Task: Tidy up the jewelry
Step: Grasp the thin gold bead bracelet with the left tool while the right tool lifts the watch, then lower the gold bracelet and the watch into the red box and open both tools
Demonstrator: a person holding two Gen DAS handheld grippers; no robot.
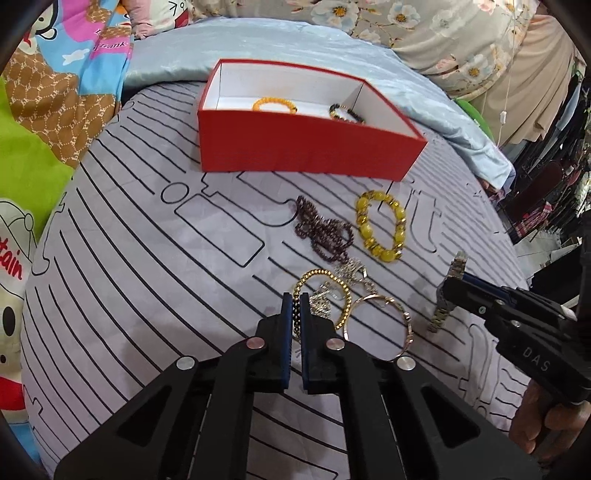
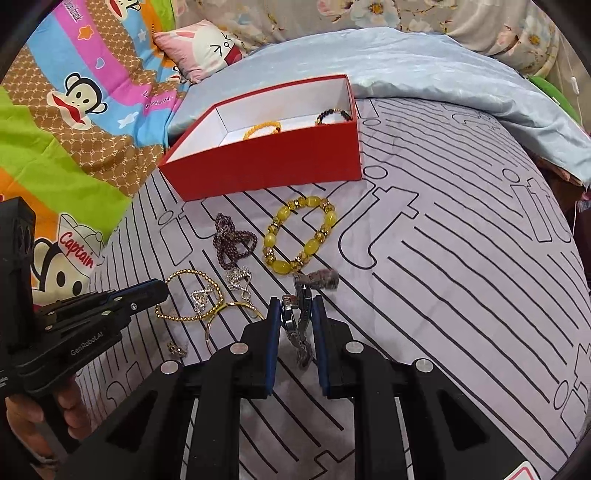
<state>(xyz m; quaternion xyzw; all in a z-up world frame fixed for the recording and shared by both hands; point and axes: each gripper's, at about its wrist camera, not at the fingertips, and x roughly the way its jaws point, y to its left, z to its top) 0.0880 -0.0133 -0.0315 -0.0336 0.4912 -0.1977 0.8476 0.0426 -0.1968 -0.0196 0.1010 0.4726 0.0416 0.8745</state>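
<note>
A red box [image 1: 306,147] [image 2: 269,162] stands on the striped sheet and holds an orange bead bracelet [image 1: 275,105] and a dark bead bracelet [image 1: 345,112]. In front of it lie a dark red bead strand [image 1: 325,230], a yellow bead bracelet [image 1: 380,225] [image 2: 301,234], silver charms [image 1: 349,271] and a thin gold bangle [image 1: 380,325]. My left gripper [image 1: 294,301] is shut on the gold bead chain [image 1: 321,295] [image 2: 188,297]. My right gripper [image 2: 295,306] is shut on a metal watch [image 2: 301,314] [image 1: 447,291].
Cartoon-print bedding [image 2: 74,110] lies to the left, a light blue blanket [image 2: 424,74] behind the box, and floral pillows [image 1: 424,26] at the back. A small earring-like piece [image 2: 177,349] lies near the left gripper. The bed's right edge drops off [image 1: 517,229].
</note>
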